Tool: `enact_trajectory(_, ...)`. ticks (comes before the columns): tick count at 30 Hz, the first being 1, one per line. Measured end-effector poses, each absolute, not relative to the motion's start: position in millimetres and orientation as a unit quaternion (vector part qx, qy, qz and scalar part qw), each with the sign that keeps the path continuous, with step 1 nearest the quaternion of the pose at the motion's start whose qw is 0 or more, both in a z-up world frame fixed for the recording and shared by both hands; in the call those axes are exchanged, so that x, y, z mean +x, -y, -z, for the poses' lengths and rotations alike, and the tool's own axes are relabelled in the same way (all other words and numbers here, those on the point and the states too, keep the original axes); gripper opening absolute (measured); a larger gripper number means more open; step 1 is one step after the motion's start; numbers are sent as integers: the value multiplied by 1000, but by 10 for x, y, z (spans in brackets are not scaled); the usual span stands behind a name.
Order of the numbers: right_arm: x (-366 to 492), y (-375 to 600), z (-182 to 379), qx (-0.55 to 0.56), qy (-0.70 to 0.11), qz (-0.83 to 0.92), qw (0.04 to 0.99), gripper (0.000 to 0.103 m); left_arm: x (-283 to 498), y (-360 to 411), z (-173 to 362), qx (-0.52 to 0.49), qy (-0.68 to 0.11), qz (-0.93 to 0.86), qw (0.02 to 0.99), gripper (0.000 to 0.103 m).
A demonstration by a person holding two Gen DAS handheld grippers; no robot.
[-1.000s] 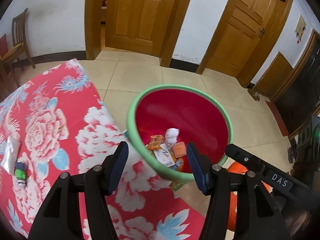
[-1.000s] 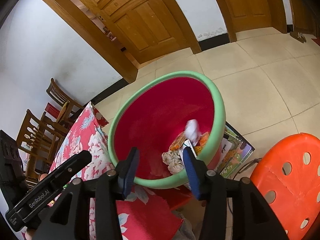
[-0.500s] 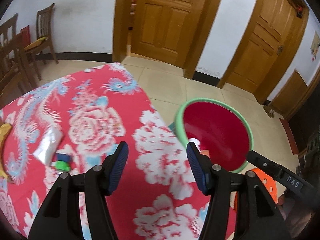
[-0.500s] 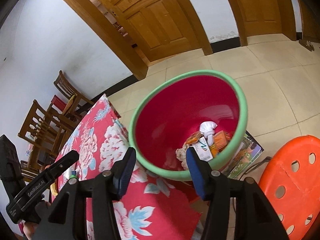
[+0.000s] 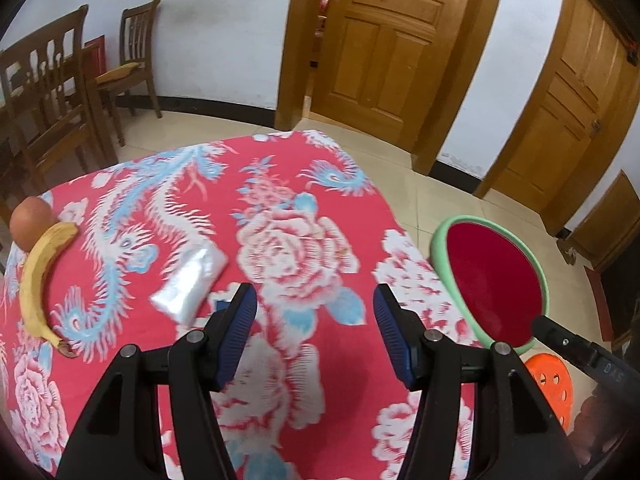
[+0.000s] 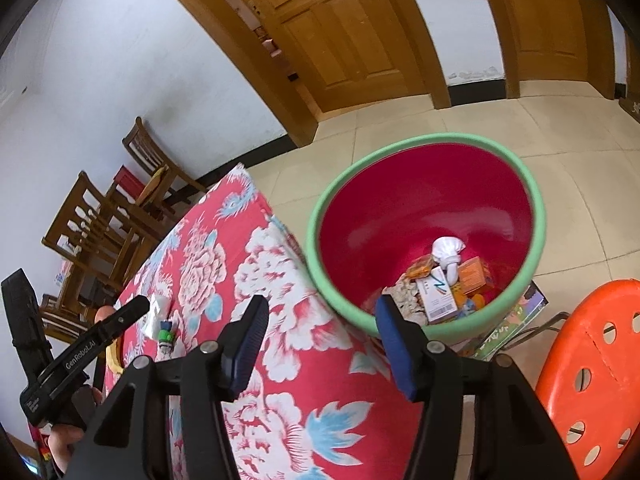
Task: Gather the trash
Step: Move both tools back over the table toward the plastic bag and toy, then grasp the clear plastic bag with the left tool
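A flowered red tablecloth (image 5: 304, 248) is covering the table in a tiled room with wooden doors (image 5: 380, 44). Beside the table, the bin (image 6: 424, 236) is holding trash. A plastic wrapper (image 5: 190, 284), banana (image 5: 38, 276) and chairs (image 5: 48, 92) are sitting left of the bin. The left gripper (image 5: 316, 328) and right gripper (image 6: 320, 340) are hanging spread, the right's jaws having just been opening, both empty.

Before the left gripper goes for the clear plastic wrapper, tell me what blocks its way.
Nothing visible does. The left gripper is open and empty, with only bare tablecloth between it and the clear plastic wrapper. The banana lies off to the side.
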State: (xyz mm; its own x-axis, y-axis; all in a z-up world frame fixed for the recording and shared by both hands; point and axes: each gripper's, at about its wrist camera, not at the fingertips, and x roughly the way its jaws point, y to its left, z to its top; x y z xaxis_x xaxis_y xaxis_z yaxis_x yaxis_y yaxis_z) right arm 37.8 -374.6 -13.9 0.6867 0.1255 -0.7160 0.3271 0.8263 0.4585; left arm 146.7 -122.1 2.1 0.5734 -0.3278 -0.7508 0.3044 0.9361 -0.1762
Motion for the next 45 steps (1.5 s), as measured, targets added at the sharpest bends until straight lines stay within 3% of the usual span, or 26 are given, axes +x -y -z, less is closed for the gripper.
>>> enact_trajectory(26, 704, 3230, 124, 240, -425, 54, 871, 59, 2095, 560, 576, -17, -465, 111, 878, 60)
enact_trajectory(30, 753, 3167, 125, 235, -428, 51, 872, 59, 2134, 502, 666, -27, -478, 110, 871, 44)
enact_trajectory(34, 801, 3071, 130, 229, -433, 42, 871, 59, 2110, 472, 662, -35, -477, 119, 870, 38)
enact_trajectory(45, 928, 2807, 40, 205, -432, 12, 878, 59, 1795, 313, 385, -75, -454, 138, 877, 36)
